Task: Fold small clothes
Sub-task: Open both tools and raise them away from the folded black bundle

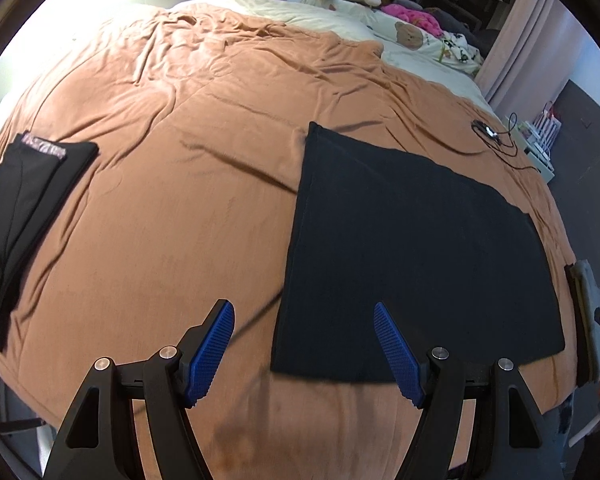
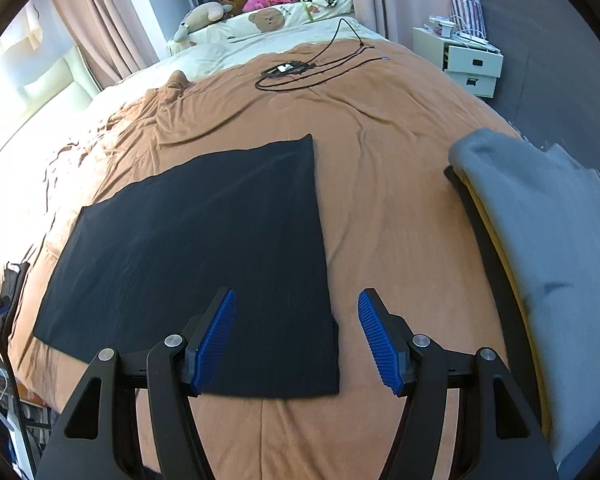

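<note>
Black cloth [image 1: 412,248] lies flat, smooth, folded square; both hand-held grippers [image 1: 304,352] [image 2: 296,344] spread apart, empty

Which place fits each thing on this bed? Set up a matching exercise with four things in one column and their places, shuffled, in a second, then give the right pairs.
Things
1. flat black cloth
2. grey garment
3. black cable
4. folded black garment

Places
A. far end of the orange cover, near the pillows
B. right edge of the bed
C. left edge of the bed
D. middle, in front of both grippers

Pairs: 1-D, 2-B, 3-A, 4-C
</note>
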Demonstrator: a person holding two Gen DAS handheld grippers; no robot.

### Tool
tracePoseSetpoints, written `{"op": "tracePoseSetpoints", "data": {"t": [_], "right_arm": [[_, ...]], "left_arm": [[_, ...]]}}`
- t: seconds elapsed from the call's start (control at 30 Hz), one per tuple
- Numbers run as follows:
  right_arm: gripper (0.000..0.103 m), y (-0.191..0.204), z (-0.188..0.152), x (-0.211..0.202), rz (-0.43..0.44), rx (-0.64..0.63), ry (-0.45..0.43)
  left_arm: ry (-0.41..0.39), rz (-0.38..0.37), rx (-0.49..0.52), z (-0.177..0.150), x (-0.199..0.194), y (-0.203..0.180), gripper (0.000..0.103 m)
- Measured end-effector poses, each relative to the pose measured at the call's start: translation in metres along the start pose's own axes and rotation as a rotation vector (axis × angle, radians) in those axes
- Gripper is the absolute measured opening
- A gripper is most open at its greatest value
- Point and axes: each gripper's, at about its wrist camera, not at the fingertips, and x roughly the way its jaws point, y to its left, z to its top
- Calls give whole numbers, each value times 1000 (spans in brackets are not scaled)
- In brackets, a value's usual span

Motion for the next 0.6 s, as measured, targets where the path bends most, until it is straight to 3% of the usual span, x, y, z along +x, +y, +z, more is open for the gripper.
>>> {"op": "tracePoseSetpoints", "data": {"t": [0.13,0.5,0.6], "right_arm": [[62,-5,-15,-14,5,29,-10],[62,-16,-54,-29,28,92,-18],[62,-23,-62,-23,47,117,-13]], "left_arm": [[-13,-19,-18,-17,-5,1,74],[-20,-58,-24,-54,-2,-14,56],[-19,-41,-41,-58,5,-15,47]]}}
